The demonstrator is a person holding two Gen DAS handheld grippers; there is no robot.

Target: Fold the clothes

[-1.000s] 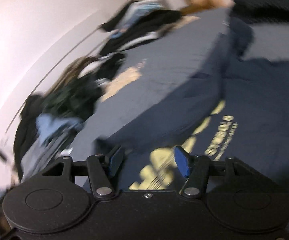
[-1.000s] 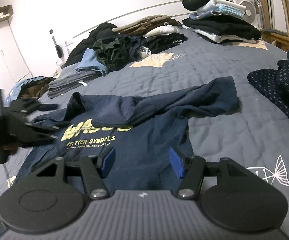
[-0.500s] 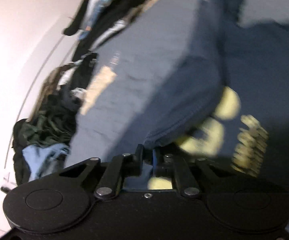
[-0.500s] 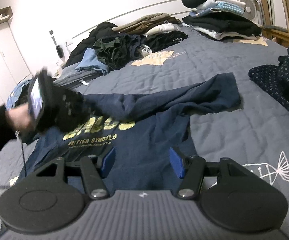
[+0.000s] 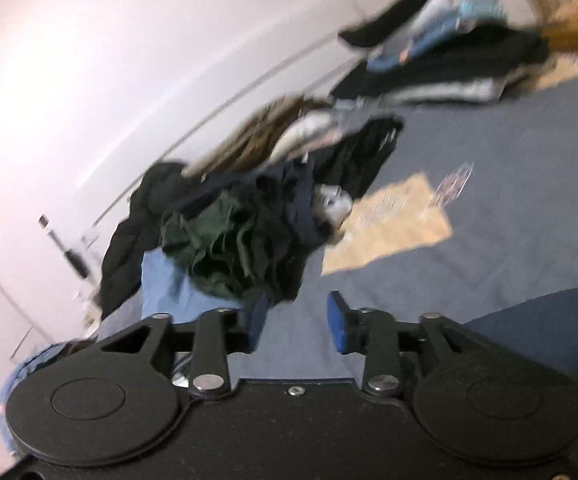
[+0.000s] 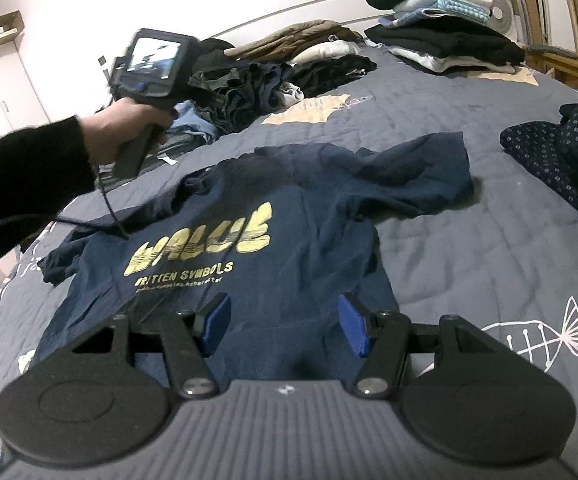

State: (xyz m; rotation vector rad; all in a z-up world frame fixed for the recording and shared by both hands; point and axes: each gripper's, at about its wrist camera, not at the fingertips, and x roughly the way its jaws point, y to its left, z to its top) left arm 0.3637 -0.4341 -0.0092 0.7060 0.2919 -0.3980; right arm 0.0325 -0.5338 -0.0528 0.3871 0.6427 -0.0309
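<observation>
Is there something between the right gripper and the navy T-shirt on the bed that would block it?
Nothing visible does. The right gripper is open just above the lower part of the navy T-shirt, which lies spread on the bed. The left gripper, held by a hand, is up and off to the left side.

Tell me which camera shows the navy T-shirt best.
The right wrist view: the T-shirt lies spread print-up on the bed, with one sleeve bunched. The left wrist view is blurred, aimed at the clothes pile, and catches only a navy edge at lower right, probably the shirt.
</observation>
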